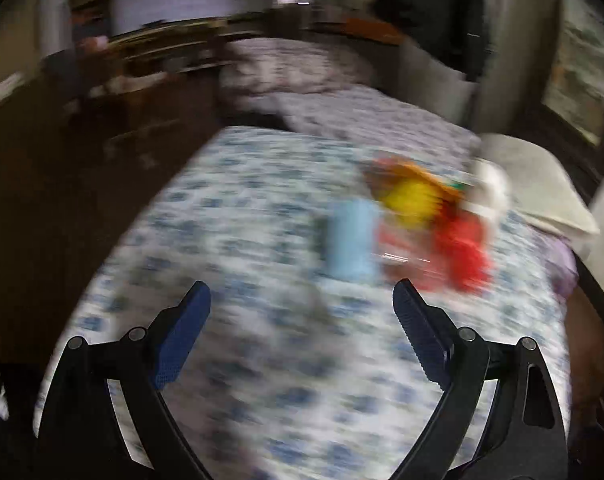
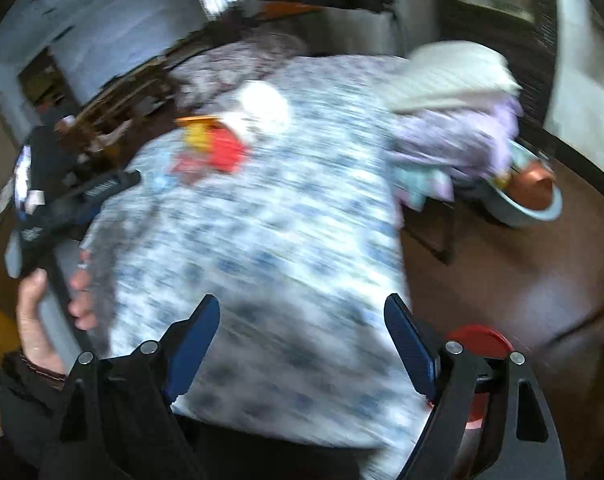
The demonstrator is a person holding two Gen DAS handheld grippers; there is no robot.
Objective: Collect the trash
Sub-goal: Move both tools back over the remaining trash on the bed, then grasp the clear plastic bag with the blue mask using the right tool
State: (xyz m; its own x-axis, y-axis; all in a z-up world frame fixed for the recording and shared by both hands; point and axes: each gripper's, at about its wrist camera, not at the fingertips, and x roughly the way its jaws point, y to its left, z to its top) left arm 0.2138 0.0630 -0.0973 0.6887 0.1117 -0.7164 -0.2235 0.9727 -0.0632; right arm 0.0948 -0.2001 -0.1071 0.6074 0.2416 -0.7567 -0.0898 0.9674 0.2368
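Note:
A blurred heap of trash lies on the blue-and-white patterned bed (image 1: 242, 220). It holds a light blue piece (image 1: 351, 240), a yellow piece (image 1: 411, 200), a red piece (image 1: 461, 252) and a white crumpled piece (image 1: 491, 188). My left gripper (image 1: 302, 292) is open just short of the heap, with nothing between its blue pads. In the right wrist view the same heap (image 2: 218, 148) sits far up the bed. My right gripper (image 2: 302, 304) is open over the near end of the sheet and holds nothing.
A person's hand (image 2: 42, 312) grips a grey handle at the left. A folded cream blanket (image 2: 453, 76) and lilac cloth (image 2: 461, 140) lie at the bed's right edge. On the brown floor are a pale blue basin (image 2: 541, 212) with a copper pot and a red round thing (image 2: 477, 340).

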